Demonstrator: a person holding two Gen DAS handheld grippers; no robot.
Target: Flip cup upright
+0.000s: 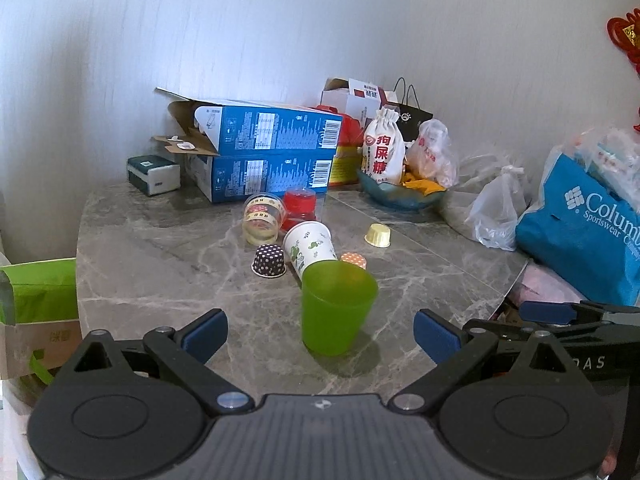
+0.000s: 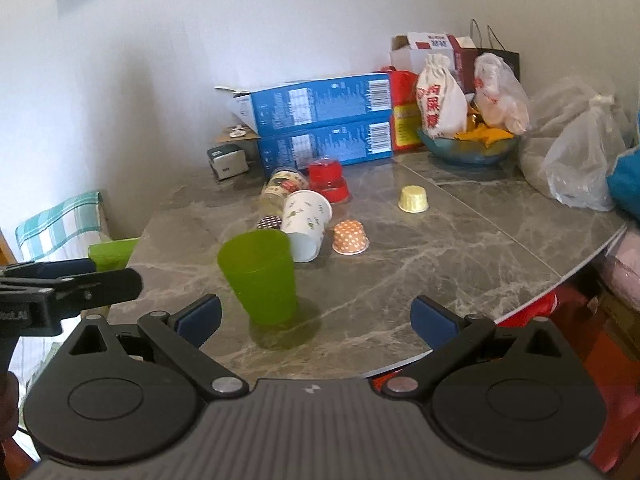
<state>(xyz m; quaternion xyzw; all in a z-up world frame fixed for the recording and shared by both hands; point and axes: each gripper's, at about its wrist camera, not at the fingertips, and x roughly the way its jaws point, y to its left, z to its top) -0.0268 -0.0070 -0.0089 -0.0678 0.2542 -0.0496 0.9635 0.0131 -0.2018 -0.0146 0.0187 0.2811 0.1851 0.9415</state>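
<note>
Presently: translucent green plastic cup [image 1: 338, 307] upright, mouth up, on the grey marbled worktop [image 1: 168, 272], near the left gripper [image 1: 320, 334] and right gripper [image 2: 316, 318], fingers apart on both, nothing held; flip apparently complete, next likely the tipped white paper cup [image 1: 311, 246].

Green cup [image 1: 338, 307] translucent lime, plain; paper cup [image 1: 310, 247] white with green leaf sprigs; small liners: black with white dots [image 1: 269, 261], orange with white dots [image 2: 350, 237], pale yellow [image 1: 378, 235]; red container [image 1: 299, 207] beside clear tubs [image 1: 262, 216] with yellow-and-red printed bands. Table [image 1: 160, 272] grey marble with pale veining; two boxes [image 1: 272, 152] blue with white print and barcodes; cloth pouch [image 1: 383, 152] white with red characters; bowl [image 1: 400, 196] teal; bag [image 1: 580, 232] bright blue with white Columbia lettering. Gripper pads [image 1: 204, 334] dark blue on black arms.
</note>
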